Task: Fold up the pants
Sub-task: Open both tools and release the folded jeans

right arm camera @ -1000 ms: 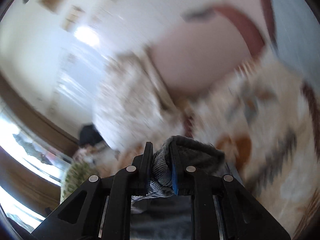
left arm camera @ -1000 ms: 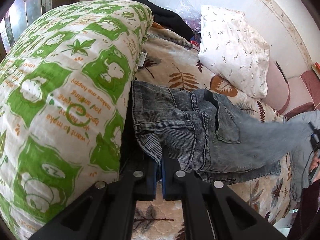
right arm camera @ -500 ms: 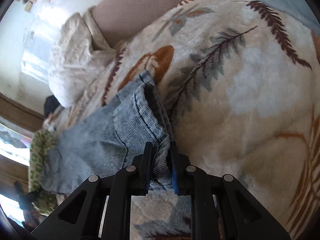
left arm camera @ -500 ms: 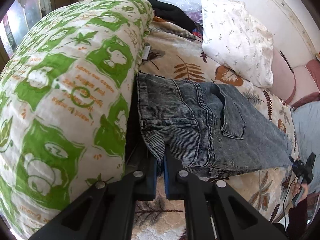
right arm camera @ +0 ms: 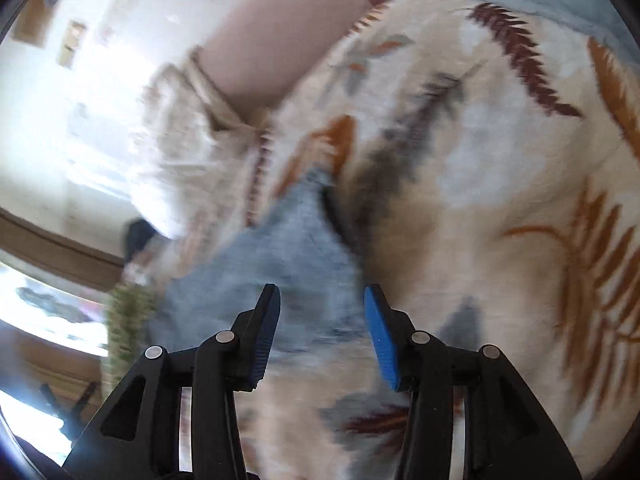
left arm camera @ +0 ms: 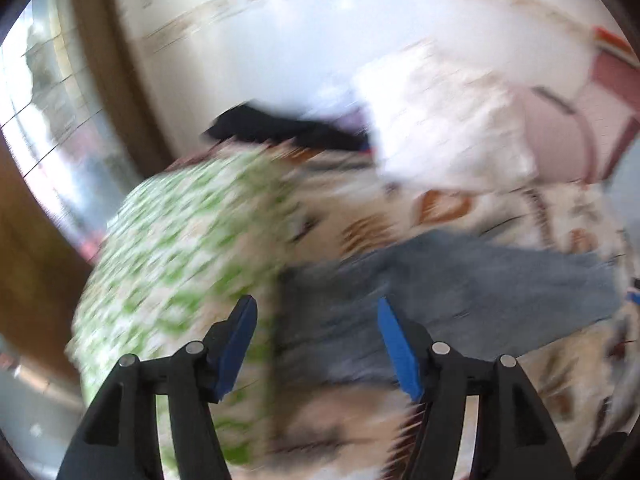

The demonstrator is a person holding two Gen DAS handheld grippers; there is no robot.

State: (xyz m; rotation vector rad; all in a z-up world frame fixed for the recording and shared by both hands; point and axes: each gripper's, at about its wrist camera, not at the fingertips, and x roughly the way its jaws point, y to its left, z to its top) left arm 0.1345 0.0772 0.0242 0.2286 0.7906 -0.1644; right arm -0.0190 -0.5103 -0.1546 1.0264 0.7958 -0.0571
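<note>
The grey-blue denim pants lie stretched across the leaf-patterned bedspread, blurred by motion. My left gripper is open and empty, held just above the waist end of the pants. In the right wrist view the leg end of the pants lies flat on the bedspread. My right gripper is open and empty, just above and behind that end.
A big green-and-white rolled quilt lies against the left side of the pants. A white pillow and a dark garment sit at the head of the bed. A pink headboard stands behind the pillow.
Both grippers have opened and let go of the pants, which now lie on the bed. Both have pulled back and up, and the views are blurred from fast motion.
</note>
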